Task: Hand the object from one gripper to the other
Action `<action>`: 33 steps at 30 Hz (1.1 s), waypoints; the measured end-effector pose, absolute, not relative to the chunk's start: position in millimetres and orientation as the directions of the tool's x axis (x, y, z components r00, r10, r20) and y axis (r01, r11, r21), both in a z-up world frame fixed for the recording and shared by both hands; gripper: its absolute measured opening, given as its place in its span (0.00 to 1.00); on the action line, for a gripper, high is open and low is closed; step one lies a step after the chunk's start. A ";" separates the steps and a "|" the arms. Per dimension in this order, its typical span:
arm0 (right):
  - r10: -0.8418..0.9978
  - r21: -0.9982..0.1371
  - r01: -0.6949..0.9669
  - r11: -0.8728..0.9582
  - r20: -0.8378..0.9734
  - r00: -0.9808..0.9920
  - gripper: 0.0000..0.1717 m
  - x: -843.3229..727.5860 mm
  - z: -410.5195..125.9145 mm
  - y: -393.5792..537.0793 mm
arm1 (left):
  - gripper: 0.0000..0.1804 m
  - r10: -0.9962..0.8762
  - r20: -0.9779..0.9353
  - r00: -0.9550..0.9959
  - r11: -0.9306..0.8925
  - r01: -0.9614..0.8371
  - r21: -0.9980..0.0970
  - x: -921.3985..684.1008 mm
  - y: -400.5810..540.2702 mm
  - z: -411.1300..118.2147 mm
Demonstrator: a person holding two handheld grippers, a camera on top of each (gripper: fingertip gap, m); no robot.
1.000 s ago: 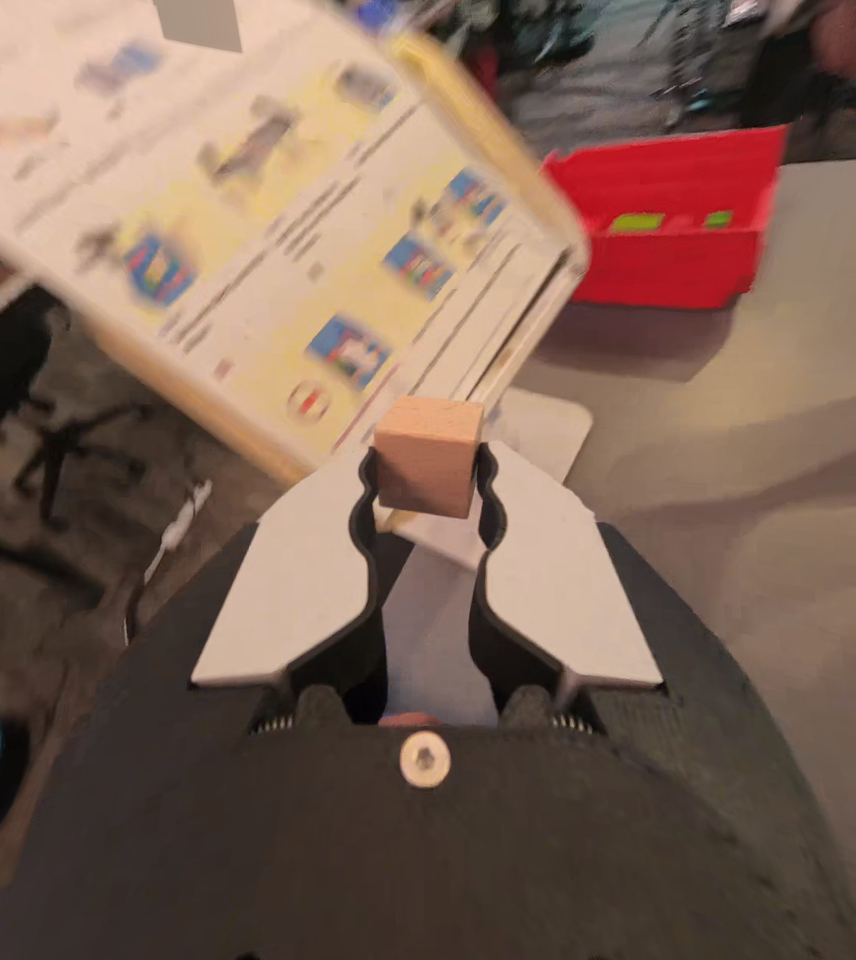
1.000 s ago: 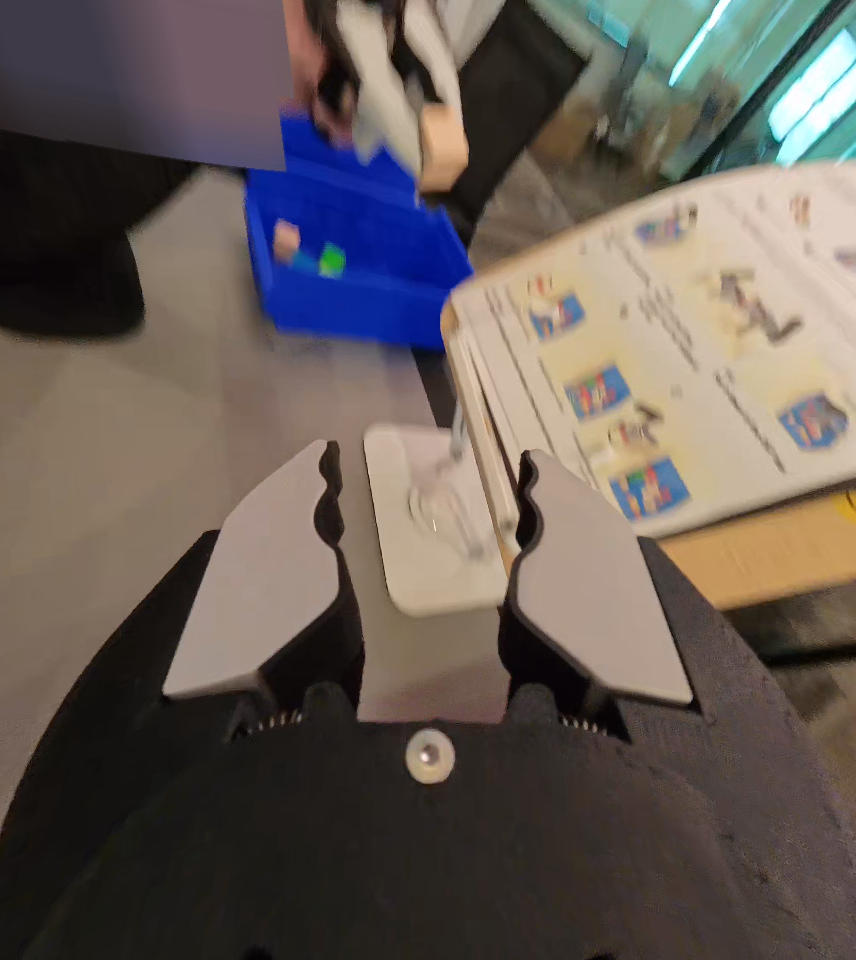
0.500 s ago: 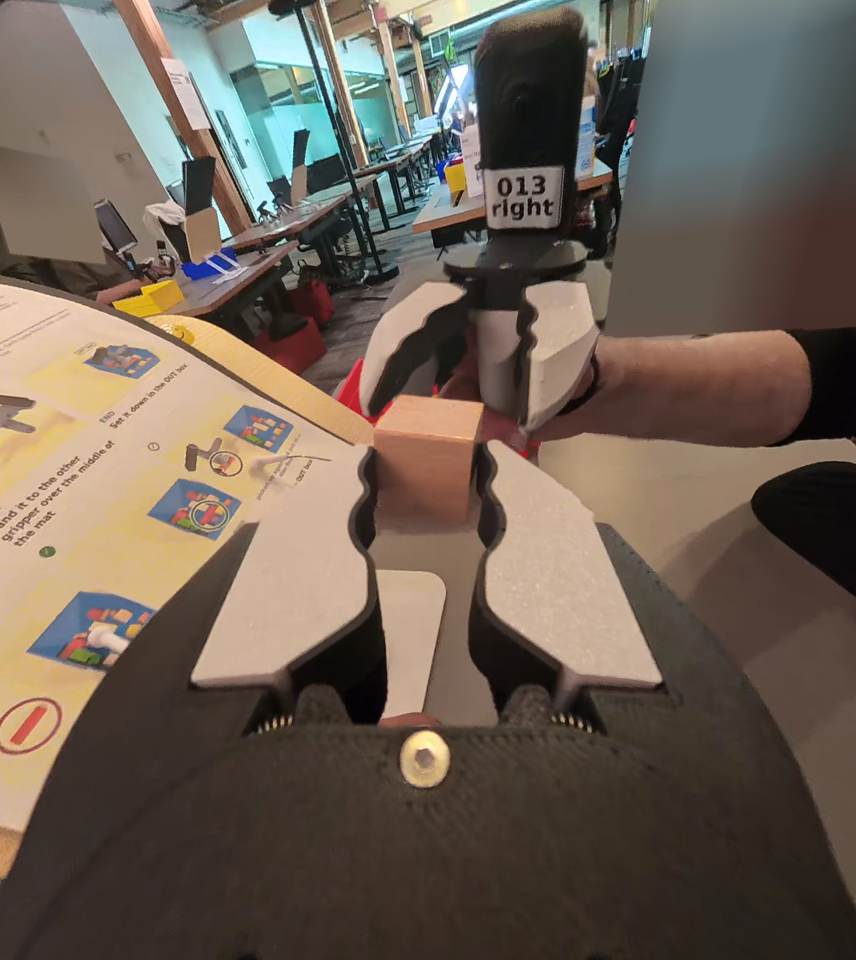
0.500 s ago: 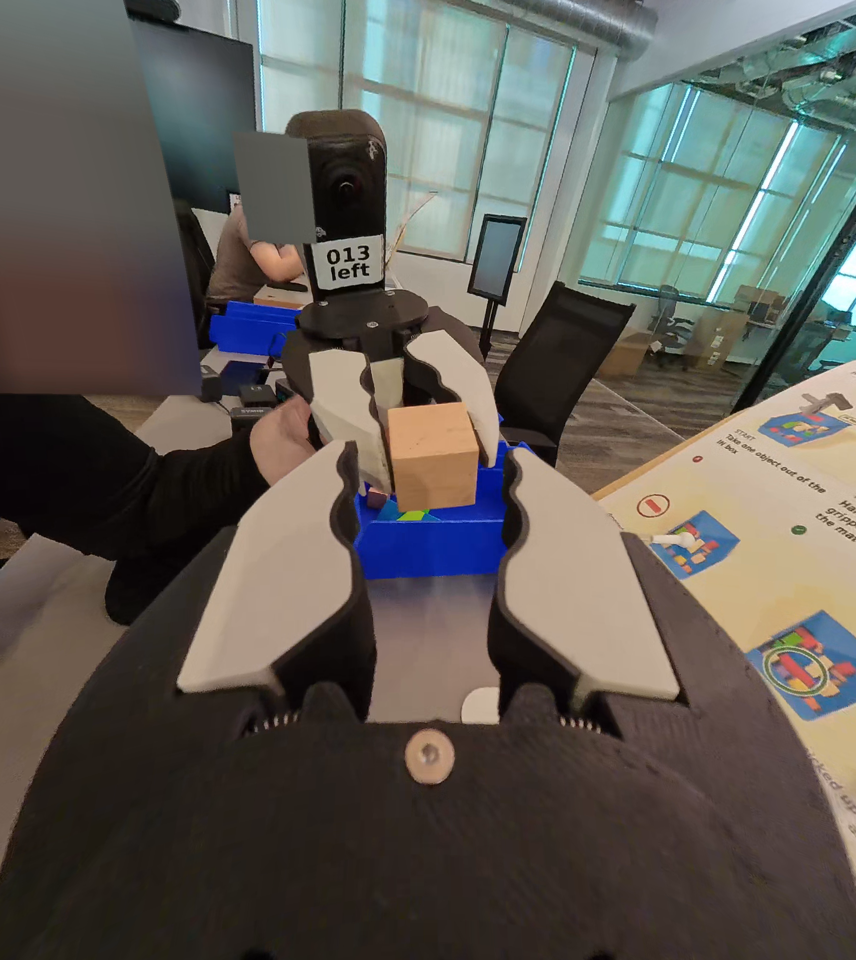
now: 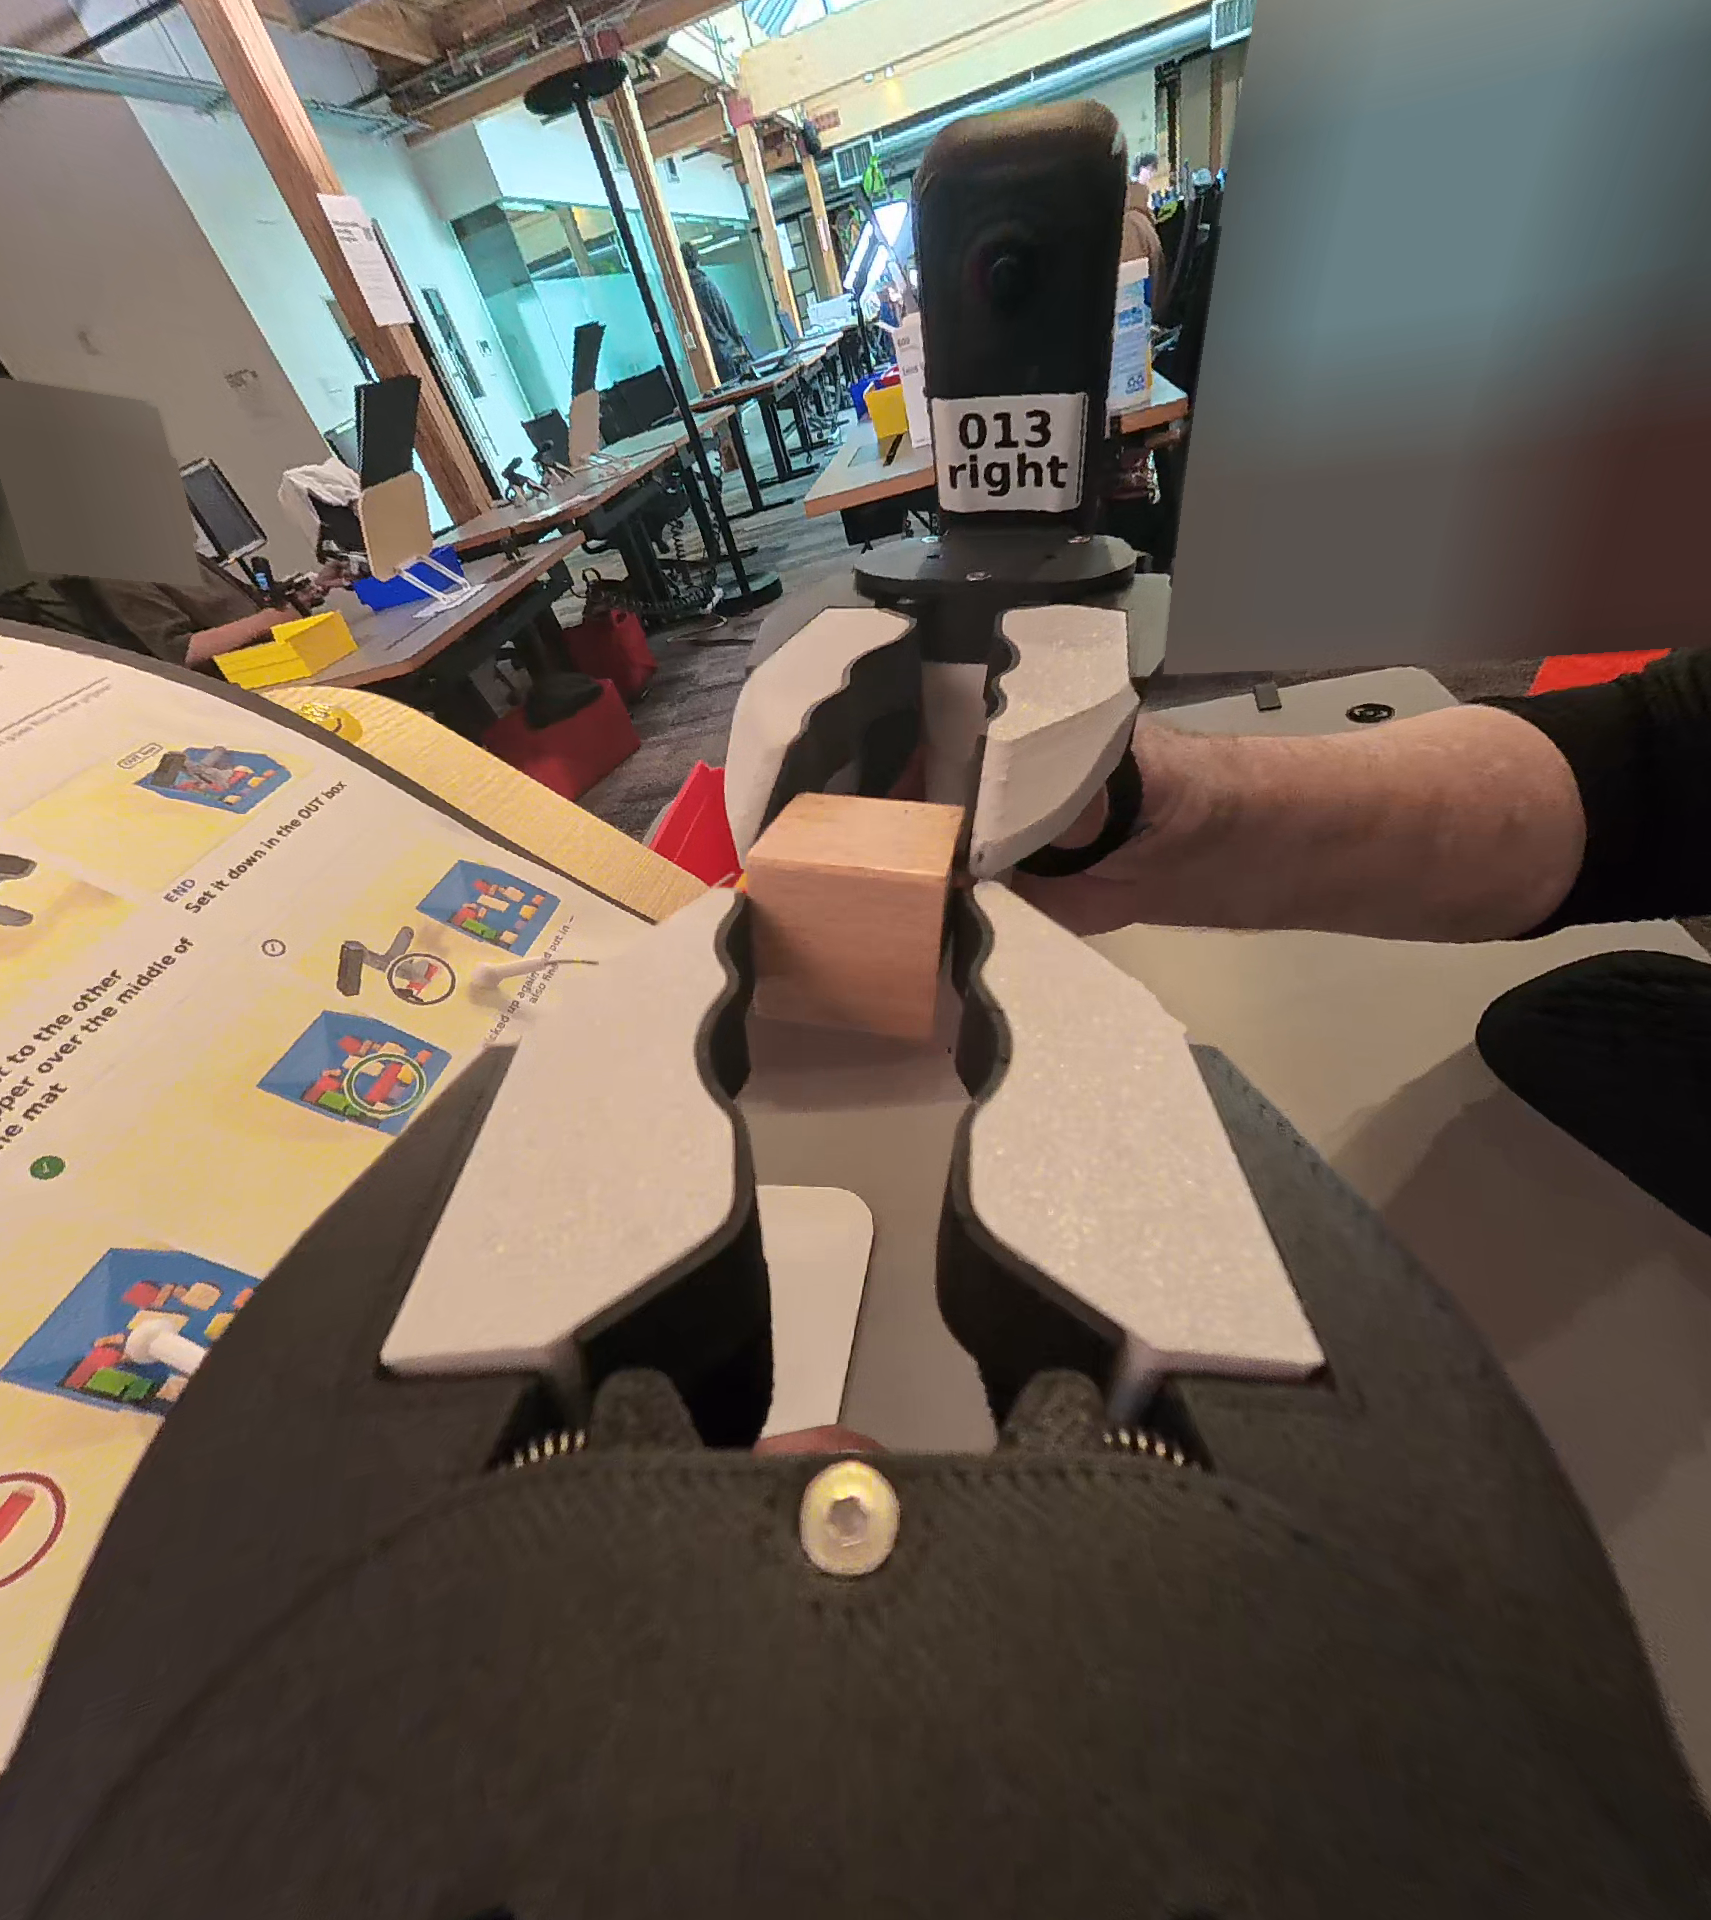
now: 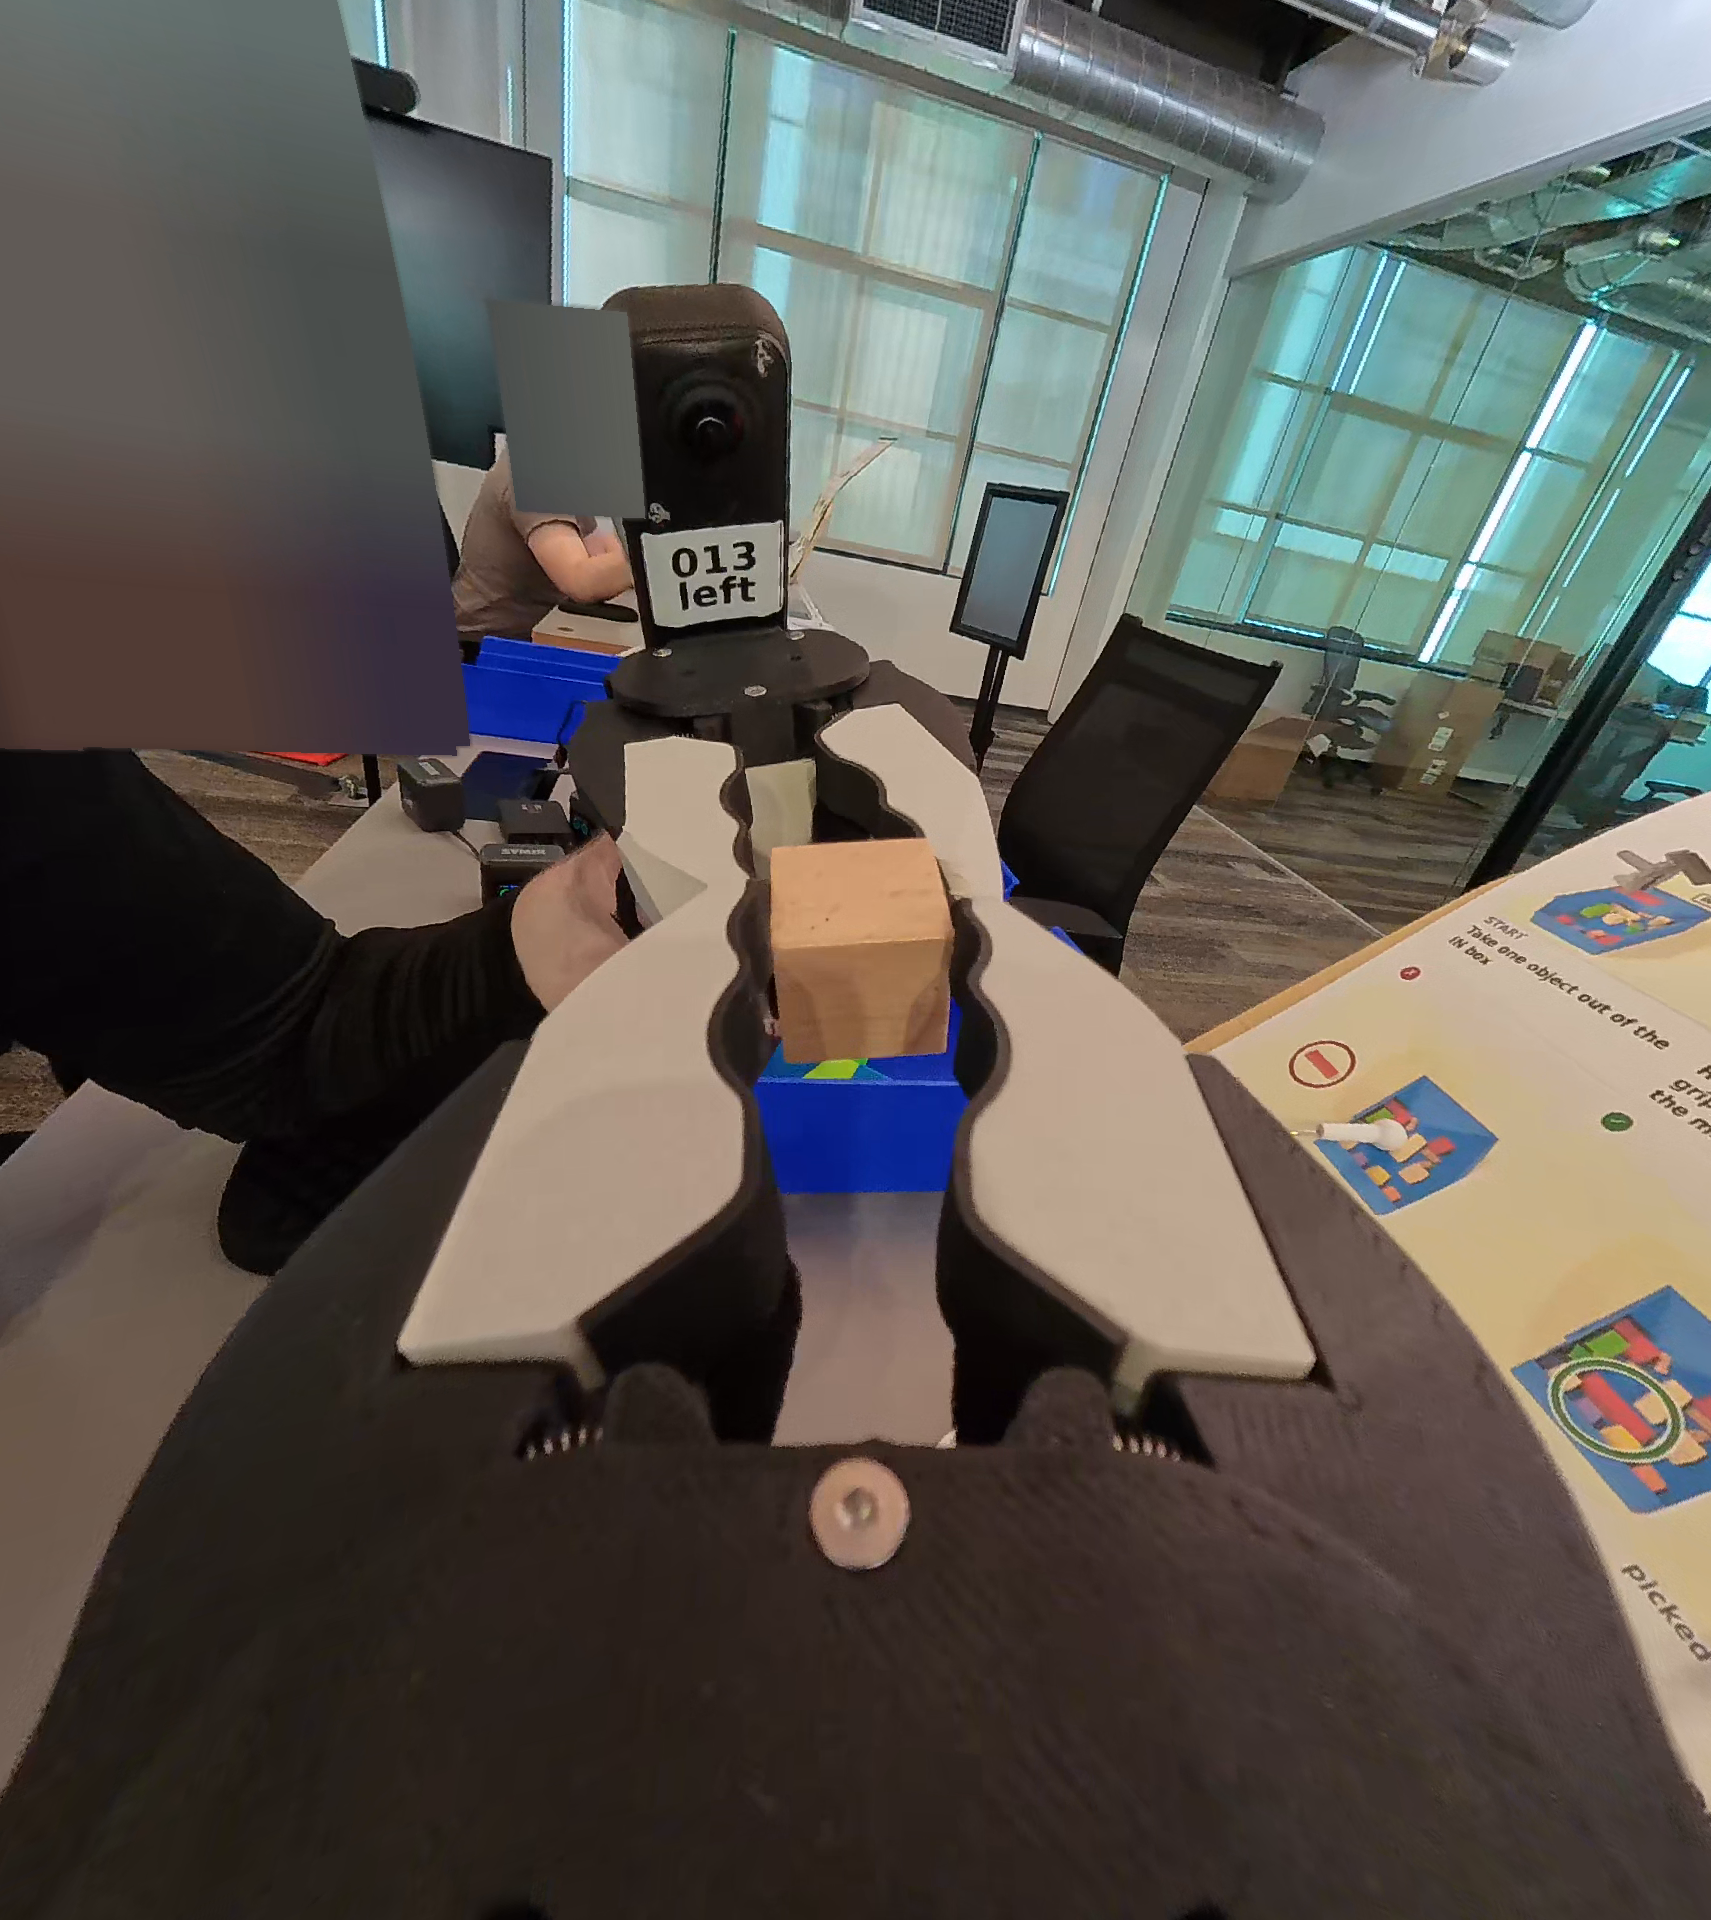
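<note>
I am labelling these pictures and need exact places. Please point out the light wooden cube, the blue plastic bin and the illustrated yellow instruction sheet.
Light wooden cube [image 5: 846, 940]: left wrist view, near face.
Blue plastic bin [image 6: 861, 1138]: right wrist view, front wall.
Illustrated yellow instruction sheet [image 5: 155, 1039]: left wrist view, printed surface.

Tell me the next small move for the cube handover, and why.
Probably open the left gripper and ease it back. The wooden cube sits between both pairs of fingers at once: the left fingers press its sides, and the right gripper has closed around its other end, seemingly in contact. With the receiver apparently gripping, the giver letting go looks like the step that finishes the handover.
</note>
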State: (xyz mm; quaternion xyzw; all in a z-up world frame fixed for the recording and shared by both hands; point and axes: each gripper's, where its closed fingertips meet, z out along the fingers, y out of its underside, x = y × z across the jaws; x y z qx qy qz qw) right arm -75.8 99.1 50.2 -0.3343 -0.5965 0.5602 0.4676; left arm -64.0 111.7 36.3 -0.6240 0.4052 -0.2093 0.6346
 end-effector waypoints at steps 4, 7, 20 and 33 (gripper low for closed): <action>0.925 -0.979 -0.166 0.118 0.169 -0.340 0.18 -68.0 62.5 100.5 | 0.22 -0.770 -0.246 0.589 0.134 -0.227 -0.965 -63.1 109.4 39.9; 0.933 -0.976 -0.157 0.148 0.190 -0.305 0.18 -54.1 70.7 108.8 | 0.23 -0.764 -0.244 0.597 0.125 -0.233 -0.964 -68.2 108.4 42.1; 0.944 -0.479 0.848 0.226 0.323 -0.070 0.18 145.2 -48.4 282.5 | 0.00 -0.714 -0.249 0.654 0.136 -0.220 -0.966 -104.3 109.2 54.2; 0.979 0.096 0.979 0.181 0.079 -0.189 0.18 277.3 -200.8 334.4 | 0.00 -0.719 -0.276 0.638 0.103 -0.295 -0.950 -100.6 119.2 34.2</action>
